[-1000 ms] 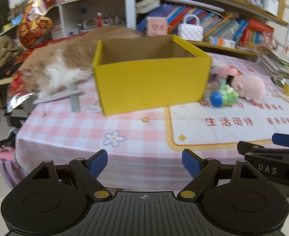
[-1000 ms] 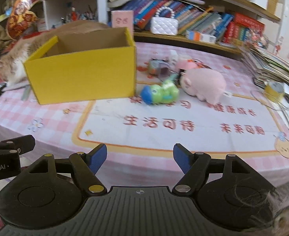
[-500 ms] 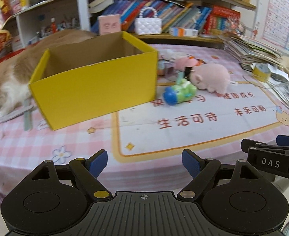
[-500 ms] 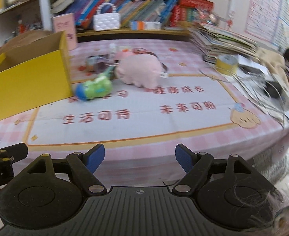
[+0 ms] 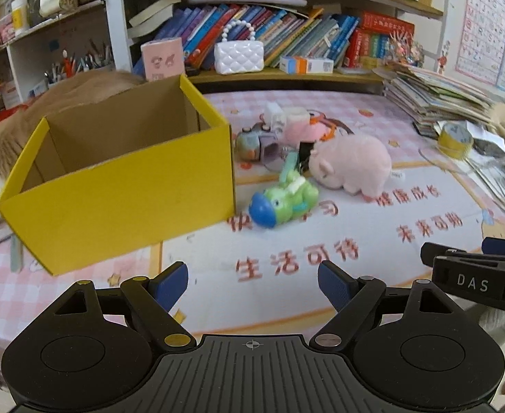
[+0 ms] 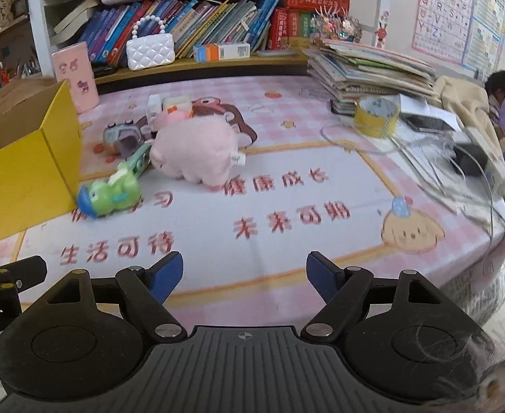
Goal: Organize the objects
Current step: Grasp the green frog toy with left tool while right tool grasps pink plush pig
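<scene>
Both views are showing a shift since the earlier frames: the yellow box (image 5: pixel 121 186) is now sitting further to the left of each picture, and the toys and the book stack at the right are coming into fuller view, so we are judging that both hands are sweeping sideways along the near edge of the worktop (image 5: pixel 321 275). We are finding the task barely begun: the box interior, as far as it is showing, is holding nothing, and every toy is lying outside it. The green and blue toy (image 5: pixel 281 203) is lying just beside the box's right wall; the pink plush pig (image 5: pixel 350 165) is resting just beyond it, with a grey toy camera (image 5: pixel 256 144) and smaller pink and white items clustered behind. We are recording the left gripper (image 5: pixel 252 280) with its fingers spread wide, holding and touching nothing. The right gripper (image 6: pixel 245 272) is likewise spread, its fingers having just been opening a little further, with nothing between them. Both are hovering near the front edge, well apart from the toys.
</scene>
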{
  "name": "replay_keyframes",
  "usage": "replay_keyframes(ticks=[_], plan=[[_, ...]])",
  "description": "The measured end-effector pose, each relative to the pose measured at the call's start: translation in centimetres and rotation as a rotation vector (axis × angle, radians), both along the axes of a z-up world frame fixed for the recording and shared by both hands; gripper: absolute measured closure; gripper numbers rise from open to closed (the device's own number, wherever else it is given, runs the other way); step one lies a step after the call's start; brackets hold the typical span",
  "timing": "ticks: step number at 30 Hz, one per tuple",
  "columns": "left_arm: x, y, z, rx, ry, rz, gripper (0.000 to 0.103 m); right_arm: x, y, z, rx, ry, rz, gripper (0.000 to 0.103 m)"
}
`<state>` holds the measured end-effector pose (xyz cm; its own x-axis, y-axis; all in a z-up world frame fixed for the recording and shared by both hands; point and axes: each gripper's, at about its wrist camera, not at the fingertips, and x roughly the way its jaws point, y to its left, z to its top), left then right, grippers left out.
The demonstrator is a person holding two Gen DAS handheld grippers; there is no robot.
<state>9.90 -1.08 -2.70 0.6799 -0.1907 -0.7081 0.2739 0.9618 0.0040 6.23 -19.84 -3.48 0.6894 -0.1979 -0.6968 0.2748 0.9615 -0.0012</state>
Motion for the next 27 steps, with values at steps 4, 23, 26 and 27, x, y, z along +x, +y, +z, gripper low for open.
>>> replay_keyframes(ticks=[4, 23, 26, 27], plan=[[1.3, -1.0, 0.0, 0.012, -0.004, 0.025, 0.018, 2.0, -0.8, -0.1, -0.012, 0.011, 0.034, 0.026], [6.1, -4.7, -1.0, -0.018, 0.05, 0.145, 0.021, 9.7, -5.4, -0.6, 0.101, 0.027, 0.194, 0.02], [7.1, -5.0, -1.4, -0.032, 0.07, 0.175, 0.021, 11.0, -5.8, -0.7, 0.105, 0.026, 0.226, 0.02], [7.4, -5.2, -1.5, -0.032, 0.073, 0.182, 0.021, 11.4, -6.0, -0.8, 0.107, 0.032, 0.24, 0.02]])
